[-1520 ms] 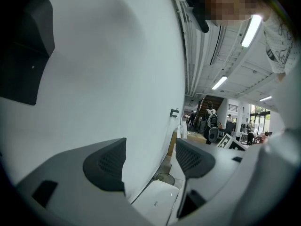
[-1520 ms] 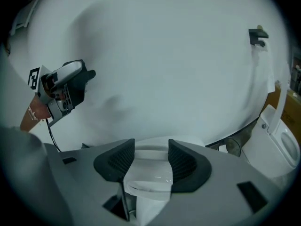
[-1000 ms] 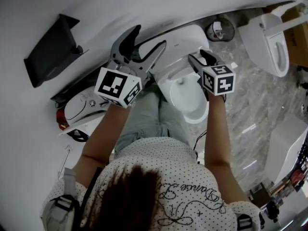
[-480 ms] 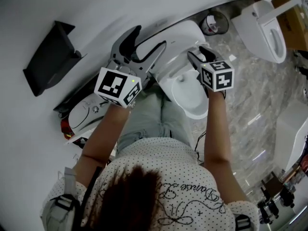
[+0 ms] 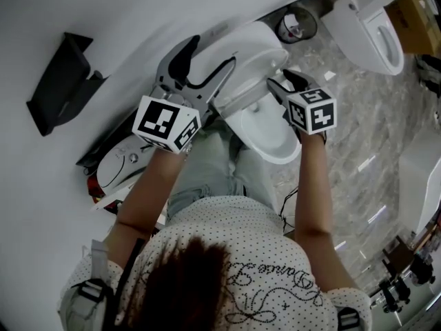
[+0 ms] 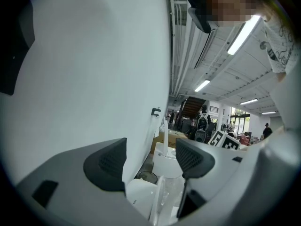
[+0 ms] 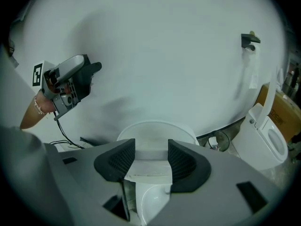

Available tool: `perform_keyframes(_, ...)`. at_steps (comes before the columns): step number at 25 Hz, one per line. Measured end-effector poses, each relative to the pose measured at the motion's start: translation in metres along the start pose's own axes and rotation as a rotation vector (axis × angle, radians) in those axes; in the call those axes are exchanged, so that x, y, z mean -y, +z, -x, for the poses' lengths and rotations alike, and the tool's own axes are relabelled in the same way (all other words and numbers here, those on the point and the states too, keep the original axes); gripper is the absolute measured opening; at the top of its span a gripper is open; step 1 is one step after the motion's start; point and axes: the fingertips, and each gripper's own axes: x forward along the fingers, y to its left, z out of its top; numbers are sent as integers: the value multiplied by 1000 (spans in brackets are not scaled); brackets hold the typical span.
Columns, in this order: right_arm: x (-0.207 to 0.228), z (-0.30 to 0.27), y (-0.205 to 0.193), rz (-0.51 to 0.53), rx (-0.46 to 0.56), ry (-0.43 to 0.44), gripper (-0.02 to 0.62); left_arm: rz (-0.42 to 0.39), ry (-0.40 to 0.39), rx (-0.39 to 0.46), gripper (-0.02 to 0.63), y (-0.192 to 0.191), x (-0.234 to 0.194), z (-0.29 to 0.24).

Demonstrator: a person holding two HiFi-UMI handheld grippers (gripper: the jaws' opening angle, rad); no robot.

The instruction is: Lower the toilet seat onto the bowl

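The white toilet seat [image 5: 241, 61] stands tilted forward off the wall above the bowl [image 5: 265, 133]. My right gripper [image 5: 286, 81] is at the seat's lower right edge. In the right gripper view the seat's rim [image 7: 148, 168] fills the gap of the right gripper [image 7: 146, 159], and the pads sit against it on both sides. The bowl [image 7: 150, 204] shows below. My left gripper [image 5: 209, 55] hangs open beside the seat's left side, close to the wall. Nothing is between the pads of the left gripper [image 6: 150, 161].
A second toilet [image 5: 372, 26] stands at the right, with a round bin [image 5: 296, 25] between the two toilets. A black holder [image 5: 62, 81] is fixed to the wall at the left. A white device [image 5: 124, 161] lies low on the left. The person's legs are right before the bowl.
The seat has leaned further out from the wall, with the right gripper staying at its edge. The head view has swung, so the second toilet has slid upward. The left gripper has barely moved.
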Motion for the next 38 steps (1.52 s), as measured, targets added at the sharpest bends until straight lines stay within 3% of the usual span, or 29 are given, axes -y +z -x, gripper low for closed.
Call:
perform_keyframes(23,5,99,-131,5,85,24,222,-30,2,-11,313,-30,158,4)
perform_keyframes(33,14,121,-193,-86,165,-46,176,-17,-74,-54,313,-58,210,-6)
perform_keyframes(38,27,134,-220,-179,259,-67,129,-14,-112,-70,313,-69,234,-15)
